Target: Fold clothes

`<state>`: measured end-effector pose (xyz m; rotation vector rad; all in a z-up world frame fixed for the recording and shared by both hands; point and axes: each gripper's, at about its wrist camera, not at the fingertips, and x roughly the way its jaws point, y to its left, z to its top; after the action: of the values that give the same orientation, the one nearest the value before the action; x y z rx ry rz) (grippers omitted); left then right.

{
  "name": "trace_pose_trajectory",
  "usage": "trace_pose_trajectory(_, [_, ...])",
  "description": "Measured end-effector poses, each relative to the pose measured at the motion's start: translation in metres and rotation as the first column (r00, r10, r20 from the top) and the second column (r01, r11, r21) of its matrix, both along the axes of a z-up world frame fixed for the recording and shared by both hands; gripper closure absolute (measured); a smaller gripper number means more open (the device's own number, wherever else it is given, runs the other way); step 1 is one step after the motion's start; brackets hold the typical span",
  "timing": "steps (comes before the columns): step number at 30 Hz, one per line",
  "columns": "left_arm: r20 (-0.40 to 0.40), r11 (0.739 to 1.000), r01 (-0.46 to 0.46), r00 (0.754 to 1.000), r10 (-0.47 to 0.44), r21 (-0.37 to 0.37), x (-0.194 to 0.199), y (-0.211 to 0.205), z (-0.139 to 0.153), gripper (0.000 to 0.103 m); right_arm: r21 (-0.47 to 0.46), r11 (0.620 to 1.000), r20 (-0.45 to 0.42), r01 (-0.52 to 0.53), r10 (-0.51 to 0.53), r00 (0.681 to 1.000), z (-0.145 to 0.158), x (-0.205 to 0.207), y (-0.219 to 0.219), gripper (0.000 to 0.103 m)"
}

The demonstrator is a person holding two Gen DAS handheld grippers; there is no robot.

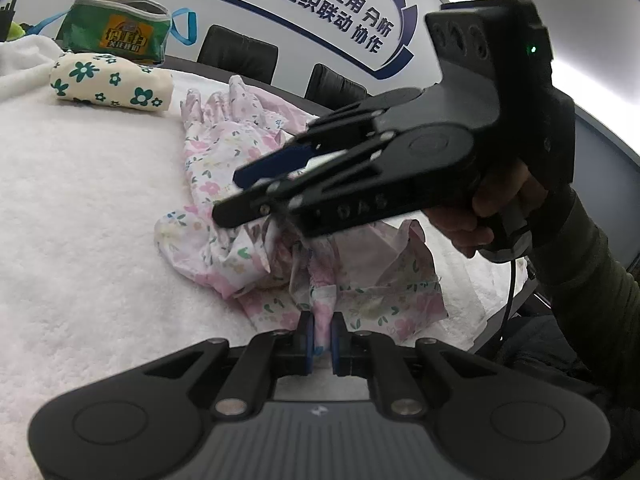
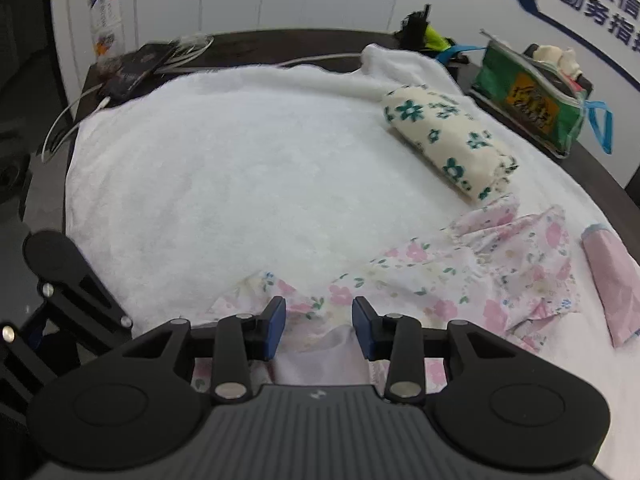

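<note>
Two grippers over floral garment: left gripper jaws pinching fabric; right gripper level, jaws wide.

The wall sign in the left wrist view carries dark blue Chinese characters: "图像应用 分析" on one line and "组织联动 协作" below it, with a cut-off line ending in "调度" to their left. In the right wrist view, the wall sign shows part of "情报信" above "勤务指", both cut off at the edge. The right gripper bears faint raised letters reading roughly "DAS". The green pouch has a yellow label with Chinese characters too blurred to read.
</note>
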<state>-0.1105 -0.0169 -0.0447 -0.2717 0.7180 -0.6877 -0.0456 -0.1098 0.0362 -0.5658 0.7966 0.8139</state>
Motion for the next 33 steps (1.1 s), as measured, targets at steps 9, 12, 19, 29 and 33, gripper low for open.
trace_pose_trajectory(9, [0.006,1.000,0.007,1.000,-0.007,0.005,0.000,-0.001,0.000,0.094,0.004,0.998,0.100,0.070,-0.070,0.992,0.009,-0.012,0.002,0.101])
trace_pose_trajectory(12, [0.010,1.000,0.008,1.000,-0.009,0.010,0.000,-0.001,0.001,0.094,0.100,0.992,0.040,0.078,-0.082,0.996,0.020,-0.001,-0.011,0.090])
trace_pose_trajectory(19, [0.004,1.000,0.004,1.000,-0.004,0.006,0.001,0.000,0.001,0.094,0.040,0.995,-0.027,-0.089,0.090,0.996,-0.006,0.010,0.019,0.074])
trace_pose_trajectory(29, [-0.003,1.000,0.003,1.000,-0.003,0.004,0.001,-0.001,0.001,0.094,0.115,0.985,0.139,0.125,-0.141,0.980,0.017,-0.005,-0.001,0.103])
trace_pose_trajectory(33, [0.001,1.000,0.002,1.000,-0.002,0.014,0.001,-0.002,0.002,0.095,0.063,0.944,0.247,0.323,-0.328,0.912,0.008,0.007,-0.019,0.103])
